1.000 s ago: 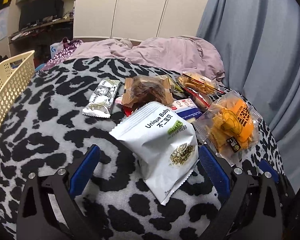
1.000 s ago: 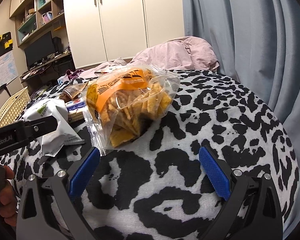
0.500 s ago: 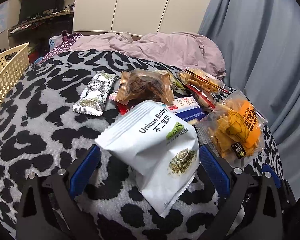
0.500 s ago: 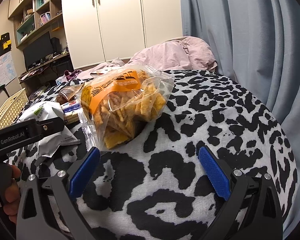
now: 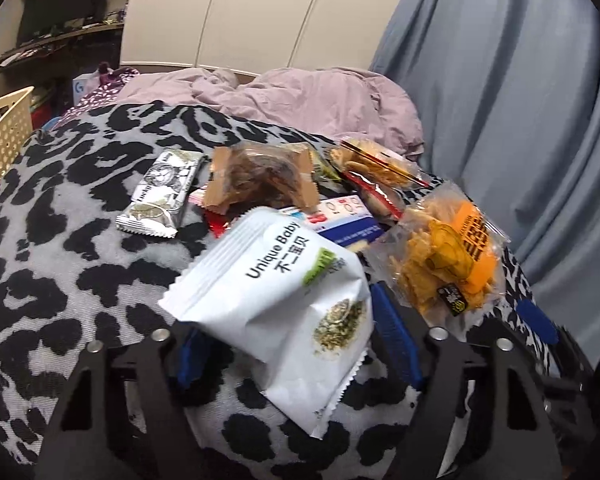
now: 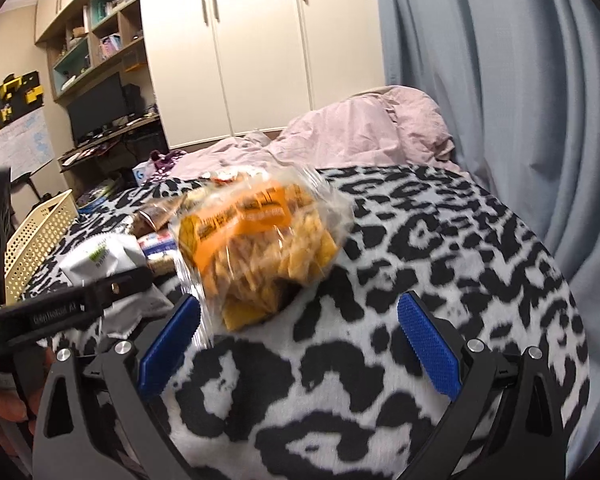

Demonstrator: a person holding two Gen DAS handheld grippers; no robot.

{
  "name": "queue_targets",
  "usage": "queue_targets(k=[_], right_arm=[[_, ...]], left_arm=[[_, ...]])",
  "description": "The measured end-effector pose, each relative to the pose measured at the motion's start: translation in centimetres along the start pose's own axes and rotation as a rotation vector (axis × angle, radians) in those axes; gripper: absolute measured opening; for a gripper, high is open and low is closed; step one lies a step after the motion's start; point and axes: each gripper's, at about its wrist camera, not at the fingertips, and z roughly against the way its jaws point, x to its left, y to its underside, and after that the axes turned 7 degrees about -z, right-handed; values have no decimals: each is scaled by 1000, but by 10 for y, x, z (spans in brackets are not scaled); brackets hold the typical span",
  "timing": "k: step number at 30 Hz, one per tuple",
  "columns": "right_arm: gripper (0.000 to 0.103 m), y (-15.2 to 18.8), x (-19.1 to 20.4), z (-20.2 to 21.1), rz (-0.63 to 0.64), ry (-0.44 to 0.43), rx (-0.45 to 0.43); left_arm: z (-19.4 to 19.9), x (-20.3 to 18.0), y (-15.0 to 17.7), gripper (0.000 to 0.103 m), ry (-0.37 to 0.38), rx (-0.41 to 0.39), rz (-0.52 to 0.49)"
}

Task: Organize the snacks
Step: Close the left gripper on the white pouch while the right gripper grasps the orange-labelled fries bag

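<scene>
A white snack packet [image 5: 284,280] printed "Unique Baby" sits tilted between the blue pads of my left gripper [image 5: 290,344], whose jaws have narrowed onto its sides. The same packet [image 6: 100,260] shows at the left of the right wrist view, behind the left gripper's black finger [image 6: 112,292]. A clear bag of orange chips [image 5: 448,256] lies just to its right. My right gripper [image 6: 298,344] stands open on the leopard blanket [image 6: 420,240], the chip bag [image 6: 260,240] just ahead between its pads and nearer the left one.
Beyond the packet lie a silver wrapper [image 5: 160,192], a brown-ended clear packet [image 5: 260,180], a blue-and-white box [image 5: 348,220] and a red-trimmed bag [image 5: 376,164]. A cream basket [image 5: 4,140] stands at the left edge. A pink duvet [image 5: 300,100] and grey curtain [image 5: 500,100] bound the far and right sides.
The left gripper's pads have come together from wide open onto the white packet, which has tipped up. The right gripper has edged closer to the chip bag and stays open.
</scene>
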Motion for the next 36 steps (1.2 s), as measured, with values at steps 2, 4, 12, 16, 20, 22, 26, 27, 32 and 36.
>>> queue_targets(k=[2,4,12,16,20,22,26,27,32,36], right_arm=[[98,-9,1,-5,8,-25,6],[98,-19,2,-12,21,-39,15],[98,-44,7,-50,44,-171,130],[98,-50,10,-66,73,-202,189],[98,-48,16,-74,103,-229,234],[98,-46,18,-80,114,-235,263],[98,-41,20,-89,95,-227,286],[98,-40,19,-89,83,-232,290],[93,-36,19,-84,71,-229,265],[88,-34,17,-76,64,-233,249]], left_arm=[[1,-2,1,66,11,-4,-11],[2,-2,1,65,21,-6,-15],[8,3,0,64,50,-18,-21],[6,7,-1,64,61,-16,-17],[1,9,0,64,71,-10,-11],[-2,9,0,64,74,-10,-10],[-4,7,-1,64,70,-13,-23],[-4,7,0,64,70,-13,-24],[-1,8,0,58,87,-16,-10],[10,7,0,53,96,-41,-17]])
